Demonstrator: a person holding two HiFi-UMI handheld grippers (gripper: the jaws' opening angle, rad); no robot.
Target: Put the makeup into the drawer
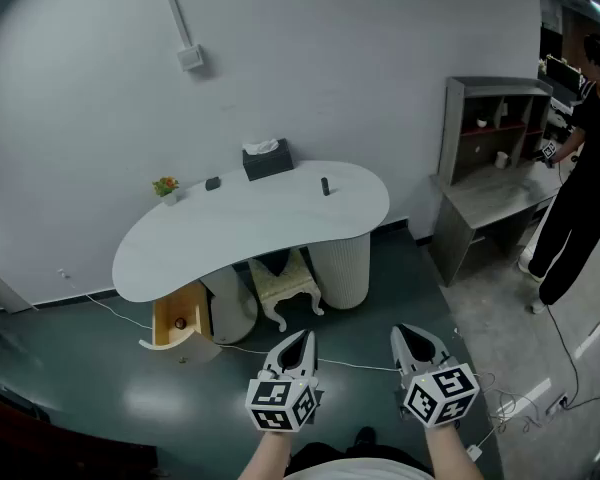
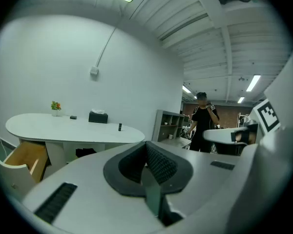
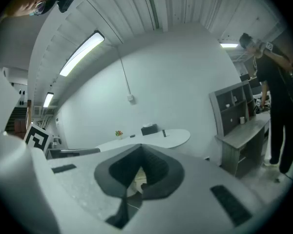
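Both claws hang low and close to the person, well apart from the white surface [image 1: 280, 223] — nothing is picked up yet. The left claw [image 1: 302, 340] is closed tight with nothing in it. The right claw [image 1: 407, 334] looks closed too, and it holds nothing.

The makeup seems to be two small dark things on the surface. A little dark tube [image 1: 325, 186] stands up near the right end, toward the back edge. A small flat dark thing [image 1: 212, 183] lies by the back edge, between the tissue box [image 1: 267, 158] and the tiny plant [image 1: 165, 185]. The drawer [image 1: 165, 313] under the left end of the surface is pulled open, and a small red thing [image 1: 180, 323] sits inside.

So the step in hand looks like going over to get the makeup. Next, one claw has to reach the tube, open up, and close on it gently so it does not tip — then carry it down to the open drawer
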